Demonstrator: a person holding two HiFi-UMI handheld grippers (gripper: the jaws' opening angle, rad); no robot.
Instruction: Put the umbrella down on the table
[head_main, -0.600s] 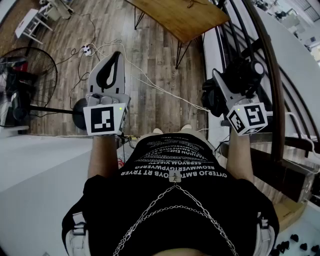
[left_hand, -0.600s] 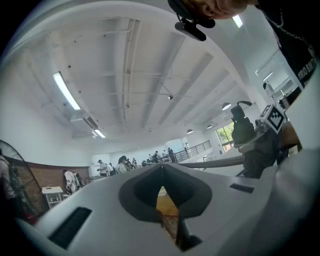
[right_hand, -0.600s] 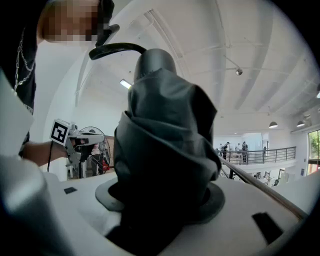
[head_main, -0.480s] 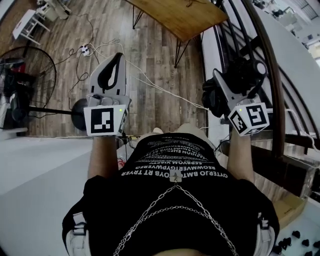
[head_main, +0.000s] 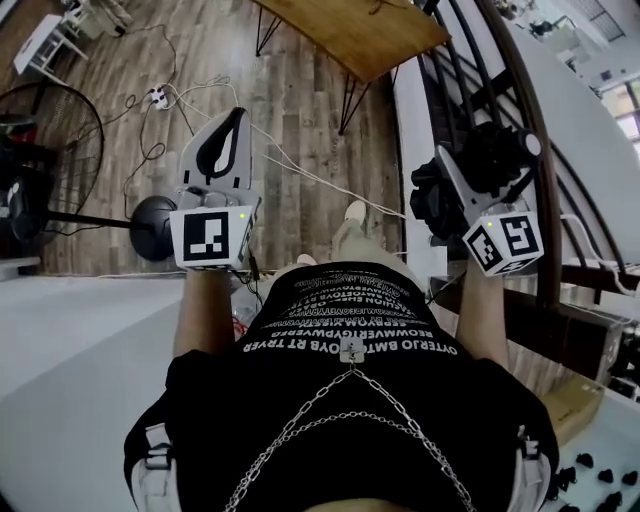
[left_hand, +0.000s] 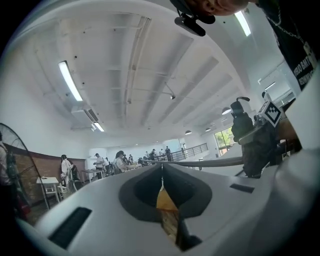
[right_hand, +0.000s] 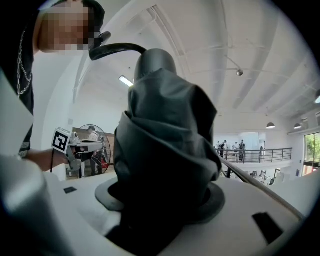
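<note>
My right claw (head_main: 452, 176) was clamped round the folded black umbrella (right_hand: 160, 140). Its jaws stood fairly wide only because the bundle of cloth between them was thick. I had taken it by the fat middle, I think, so it would not swing. It stood roughly upright in the grip, with its hooked handle (right_hand: 115, 48) up near my head. I held the claw about level at chest height, off to my right, so the umbrella hung in the air and touched nothing else.

My left claw (head_main: 231, 120) pointed level ahead with its jaws pressed together on nothing. It had no part in the carry, so I kept it out to the side.

The wooden table (head_main: 372, 38) lay well ahead, with bare plank floor (head_main: 300, 110) between us. By my reckoning the putting-down had not yet begun, since I first had to walk over.
</note>
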